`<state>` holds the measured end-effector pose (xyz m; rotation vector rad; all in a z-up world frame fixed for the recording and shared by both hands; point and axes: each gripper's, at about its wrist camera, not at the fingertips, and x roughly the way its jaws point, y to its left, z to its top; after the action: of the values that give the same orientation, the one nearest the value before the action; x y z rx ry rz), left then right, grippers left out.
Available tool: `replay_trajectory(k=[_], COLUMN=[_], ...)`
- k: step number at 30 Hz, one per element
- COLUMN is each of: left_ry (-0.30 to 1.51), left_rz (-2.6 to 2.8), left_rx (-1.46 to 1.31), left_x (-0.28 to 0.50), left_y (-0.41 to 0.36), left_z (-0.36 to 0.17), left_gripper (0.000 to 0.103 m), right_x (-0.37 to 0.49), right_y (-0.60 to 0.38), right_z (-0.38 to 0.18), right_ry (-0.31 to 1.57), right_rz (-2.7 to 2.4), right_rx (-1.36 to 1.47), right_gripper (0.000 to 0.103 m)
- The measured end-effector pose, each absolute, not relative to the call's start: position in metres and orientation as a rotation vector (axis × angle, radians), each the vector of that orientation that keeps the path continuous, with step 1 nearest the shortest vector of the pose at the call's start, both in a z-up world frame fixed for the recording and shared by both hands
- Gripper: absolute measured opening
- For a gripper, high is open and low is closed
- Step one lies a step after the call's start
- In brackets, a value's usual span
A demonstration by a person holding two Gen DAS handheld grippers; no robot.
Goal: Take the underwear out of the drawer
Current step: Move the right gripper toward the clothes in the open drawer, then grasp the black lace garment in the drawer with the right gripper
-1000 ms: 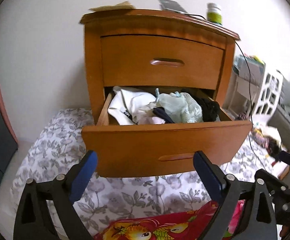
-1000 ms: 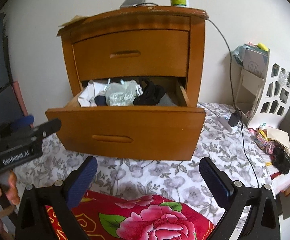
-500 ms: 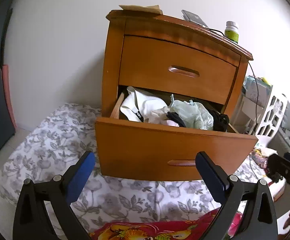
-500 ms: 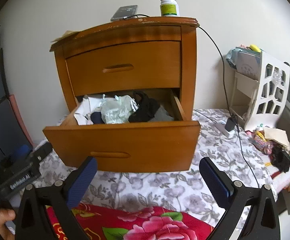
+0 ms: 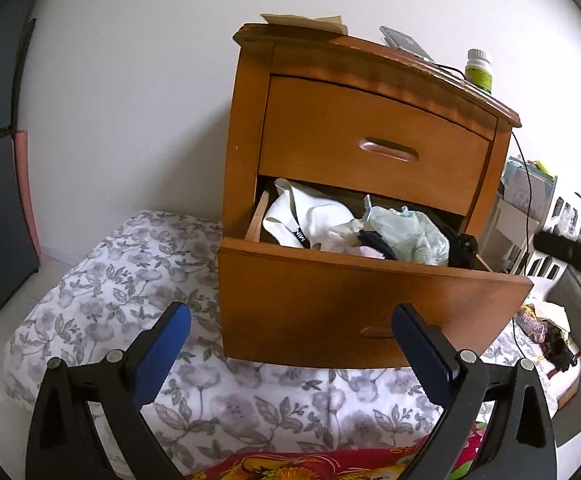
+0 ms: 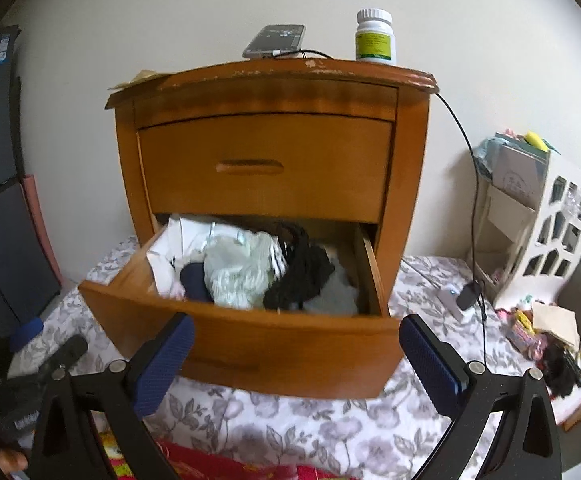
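The wooden nightstand's lower drawer (image 6: pixel 258 344) (image 5: pixel 330 300) stands pulled out, filled with crumpled underwear: a white piece (image 5: pixel 310 216) at the left, a pale green lacy piece (image 6: pixel 238 272) (image 5: pixel 406 232) in the middle, a black lacy piece (image 6: pixel 302 272) to its right, a grey one (image 6: pixel 334 292) in the right corner. My right gripper (image 6: pixel 294 356) is open, held in front of and slightly above the drawer front. My left gripper (image 5: pixel 290 344) is open too, off to the drawer's left front. Neither holds anything.
The upper drawer (image 6: pixel 266 168) is closed. On the nightstand top lie a phone (image 6: pixel 274 40) with a cable and a white pill bottle (image 6: pixel 374 36). A white cut-out rack (image 6: pixel 546 224) stands to the right. Floral bedding (image 5: pixel 102 300) and a red flowered blanket (image 5: pixel 322 464) lie below.
The right gripper has risen and come closer, now looking down into the drawer. The left gripper has swung out to the left; the nightstand sits further right in its view.
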<state>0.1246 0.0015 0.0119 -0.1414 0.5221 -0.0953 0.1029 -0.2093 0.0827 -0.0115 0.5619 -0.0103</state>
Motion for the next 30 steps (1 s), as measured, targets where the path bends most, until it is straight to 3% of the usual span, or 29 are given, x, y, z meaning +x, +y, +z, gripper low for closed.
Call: replay_trajectory(k=[11,16,30], left_ry=[0.543,0.561,0.596], left_rz=[-0.085,-0.108,-0.136], left_rx=[-0.056,-0.044,-0.09], left_x=[0.125,0.126,0.131], left_y=[-0.006,-0.01,-0.003], left_z=[0.005,0.001,-0.006], left_gripper=[0.1,0.1,0.1], right_x=[0.167,0.197,0.259], right_y=[-0.198,-0.213,-0.232], right_z=[0.126,0.135,0.082], right_ry=[0.617,0.687,0.882], right_rz=[0.103,0.115,0.031], right_rx=[-0.117,-0.018,0.019], right_gripper=[0.103,0.103,0.095])
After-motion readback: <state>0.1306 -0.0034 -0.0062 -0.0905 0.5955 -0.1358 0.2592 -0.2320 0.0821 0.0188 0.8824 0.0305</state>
